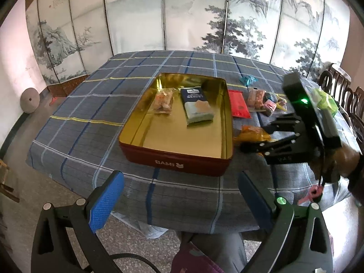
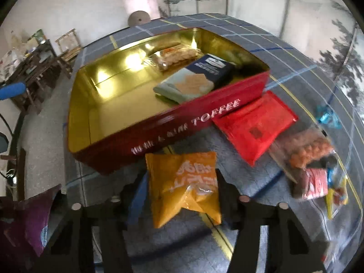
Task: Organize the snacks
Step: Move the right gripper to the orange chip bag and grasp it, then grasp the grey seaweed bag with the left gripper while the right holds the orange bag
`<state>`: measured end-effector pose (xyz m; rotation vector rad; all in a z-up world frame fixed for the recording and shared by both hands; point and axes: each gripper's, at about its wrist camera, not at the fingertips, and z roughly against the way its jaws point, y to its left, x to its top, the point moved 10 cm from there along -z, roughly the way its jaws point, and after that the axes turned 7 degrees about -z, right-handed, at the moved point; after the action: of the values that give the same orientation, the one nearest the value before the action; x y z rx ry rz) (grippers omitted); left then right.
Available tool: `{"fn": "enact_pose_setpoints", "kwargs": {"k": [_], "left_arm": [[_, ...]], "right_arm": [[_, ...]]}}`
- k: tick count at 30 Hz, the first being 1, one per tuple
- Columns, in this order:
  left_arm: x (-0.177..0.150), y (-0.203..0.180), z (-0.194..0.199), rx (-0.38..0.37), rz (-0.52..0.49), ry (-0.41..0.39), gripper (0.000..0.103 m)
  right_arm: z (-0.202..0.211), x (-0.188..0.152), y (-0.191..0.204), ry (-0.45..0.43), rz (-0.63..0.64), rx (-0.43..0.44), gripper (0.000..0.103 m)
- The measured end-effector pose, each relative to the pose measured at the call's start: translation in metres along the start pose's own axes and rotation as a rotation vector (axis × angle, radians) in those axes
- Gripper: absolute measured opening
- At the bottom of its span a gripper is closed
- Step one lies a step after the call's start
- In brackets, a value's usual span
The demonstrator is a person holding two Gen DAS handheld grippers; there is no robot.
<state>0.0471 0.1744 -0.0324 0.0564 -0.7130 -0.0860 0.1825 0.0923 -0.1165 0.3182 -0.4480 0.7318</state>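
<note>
Blue mesh-textured pads of your left gripper (image 1: 182, 202) stand wide apart, empty, before the glossy red tin (image 1: 173, 159) with its gold interior. Beside it, your right gripper (image 2: 182, 195) seems clamped on the crinkly orange packet (image 2: 184, 186).

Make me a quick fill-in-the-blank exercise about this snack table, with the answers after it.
1. The red tin bears the English word ____.
2. Inside the tin lie ____ snack packets.
3. The right tongs are closing around the ____ packet.
4. The flat red packet lies ____ the tin.

Answers: TOFFEE; two; orange; outside
</note>
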Motion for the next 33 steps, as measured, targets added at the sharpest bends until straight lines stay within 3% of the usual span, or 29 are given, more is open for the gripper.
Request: {"fn": "enact_pose_setpoints", "kwargs": {"k": [5, 9, 15, 19, 26, 33], "left_arm": [[0.004, -0.022, 0.003, -0.027, -0.040, -0.013, 0.099], [0.010, -0.053, -0.002, -0.080, -0.096, 0.000, 0.099], [0.029, -0.117, -0.012, -0.197, -0.180, 0.019, 0.099], [0.047, -0.153, -0.021, -0.256, -0.209, 0.028, 0.099], [0.076, -0.204, -0.048, -0.313, -0.236, 0.065, 0.099], [0.102, -0.257, -0.077, -0.403, -0.256, 0.101, 0.098]], "right_arm": [[0.058, -0.034, -0.022, -0.157, -0.171, -0.042, 0.042], [0.125, -0.091, -0.084, -0.270, -0.379, -0.177, 0.042], [0.180, -0.169, -0.182, -0.285, -0.569, -0.376, 0.042], [0.196, -0.204, -0.226, -0.299, -0.669, -0.441, 0.042], [0.196, -0.239, -0.263, -0.289, -0.765, -0.455, 0.042], [0.202, -0.240, -0.286, -0.315, -0.797, -0.461, 0.042]]}}
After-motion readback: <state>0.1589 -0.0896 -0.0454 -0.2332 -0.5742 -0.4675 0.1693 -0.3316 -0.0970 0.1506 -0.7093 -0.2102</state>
